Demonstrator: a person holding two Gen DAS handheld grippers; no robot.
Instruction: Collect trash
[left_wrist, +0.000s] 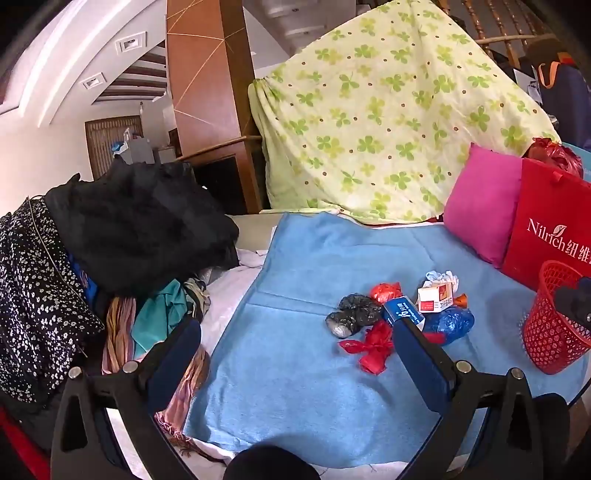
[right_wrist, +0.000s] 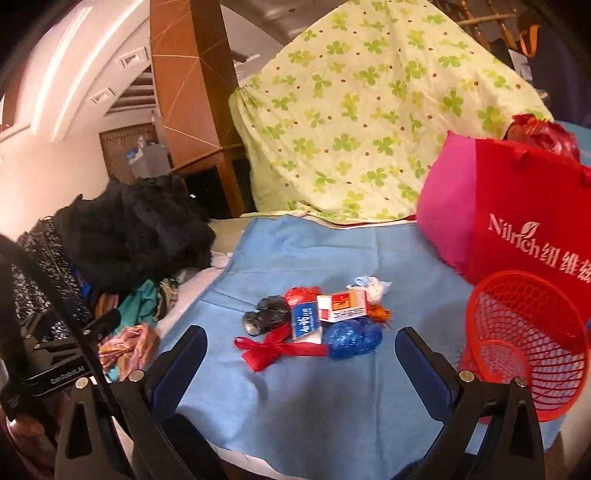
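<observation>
We held both tongs over the blue blanket (right_wrist: 295, 406), jaws wide apart and gripping nothing: the left tongs (left_wrist: 295, 354) and the right tongs (right_wrist: 301, 354).

The trash sat in one heap on the blanket, just left of the red basket (right_wrist: 524, 354). At the heap's middle lay a white and orange box (right_wrist: 341, 304) with print too small for us to read, and touching its left side a small blue carton (right_wrist: 304, 319) with white writing we could not make out. Around the box were a black wad (right_wrist: 266, 314), a red wrapper (right_wrist: 301, 293), a white scrap (right_wrist: 373, 286), a crumpled blue bag (right_wrist: 354, 338) and a red ribbon (right_wrist: 273, 349).

Behind the basket stood a red bag (right_wrist: 528, 221) marked "Nilrich" in white, followed by Chinese characters. A pink pillow (right_wrist: 443, 210) leaned left of the bag. On the left tongs' body, seen far left of the basket, we read "GenRoboAI".
</observation>
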